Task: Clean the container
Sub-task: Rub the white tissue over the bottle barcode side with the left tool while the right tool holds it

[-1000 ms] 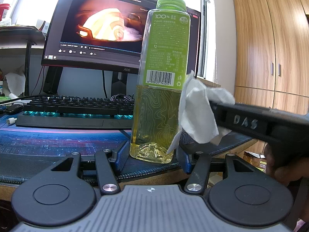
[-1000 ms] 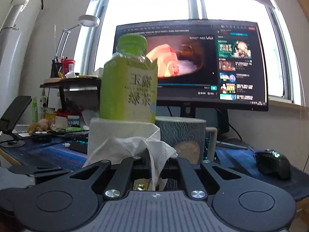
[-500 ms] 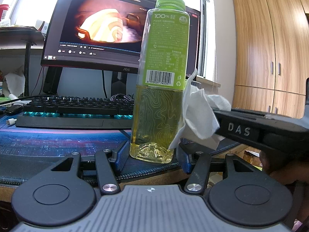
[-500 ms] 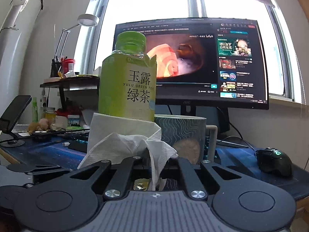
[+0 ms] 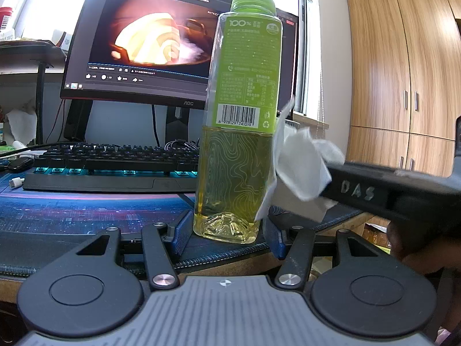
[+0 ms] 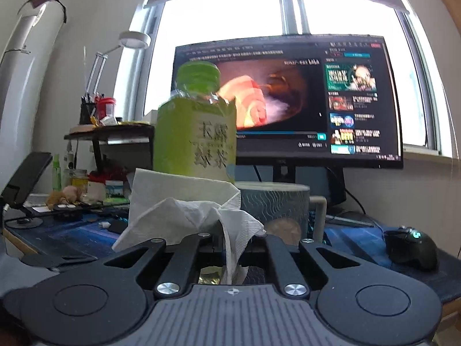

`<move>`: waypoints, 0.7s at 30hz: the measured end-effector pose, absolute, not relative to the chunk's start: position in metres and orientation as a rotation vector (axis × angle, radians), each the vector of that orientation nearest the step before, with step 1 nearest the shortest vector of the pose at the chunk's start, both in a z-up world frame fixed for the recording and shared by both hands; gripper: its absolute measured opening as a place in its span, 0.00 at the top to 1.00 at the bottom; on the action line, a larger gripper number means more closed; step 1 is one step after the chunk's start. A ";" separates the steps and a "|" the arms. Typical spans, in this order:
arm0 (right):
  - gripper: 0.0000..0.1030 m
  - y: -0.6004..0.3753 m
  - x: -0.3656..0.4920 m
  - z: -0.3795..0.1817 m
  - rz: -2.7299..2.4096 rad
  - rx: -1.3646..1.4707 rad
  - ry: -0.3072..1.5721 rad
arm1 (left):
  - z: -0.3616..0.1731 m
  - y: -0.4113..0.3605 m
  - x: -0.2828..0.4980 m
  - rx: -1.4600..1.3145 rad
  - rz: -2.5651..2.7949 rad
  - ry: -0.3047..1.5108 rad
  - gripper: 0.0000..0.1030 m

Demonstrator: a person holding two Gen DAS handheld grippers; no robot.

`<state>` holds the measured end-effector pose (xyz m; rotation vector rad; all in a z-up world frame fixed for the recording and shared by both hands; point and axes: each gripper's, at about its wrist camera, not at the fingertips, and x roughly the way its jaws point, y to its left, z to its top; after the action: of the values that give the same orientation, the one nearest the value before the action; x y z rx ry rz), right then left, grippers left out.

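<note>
Desk mat under bottle

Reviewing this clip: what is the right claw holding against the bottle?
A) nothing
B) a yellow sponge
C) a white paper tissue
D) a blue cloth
C: the right claw is shut on a crumpled white paper tissue, which presses against the side of the green tea bottle.
</note>
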<state>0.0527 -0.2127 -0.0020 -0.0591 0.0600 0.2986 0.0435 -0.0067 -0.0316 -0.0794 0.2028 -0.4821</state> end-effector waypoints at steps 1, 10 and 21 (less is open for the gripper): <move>0.92 -0.213 0.054 -0.003 0.296 -0.059 0.067 | -0.032 -0.007 0.043 -0.079 -0.482 0.202 0.44; 0.92 -0.210 0.045 0.004 0.303 -0.078 0.038 | -0.033 -0.007 0.043 -0.081 -0.482 0.201 0.44; 0.92 -0.212 0.055 -0.005 0.287 -0.067 0.083 | -0.034 -0.006 0.041 -0.085 -0.483 0.198 0.44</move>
<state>0.0547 -0.2120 -0.0050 -0.0670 0.0828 0.2874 0.0406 -0.0064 -0.0336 -0.0854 0.1976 -0.4829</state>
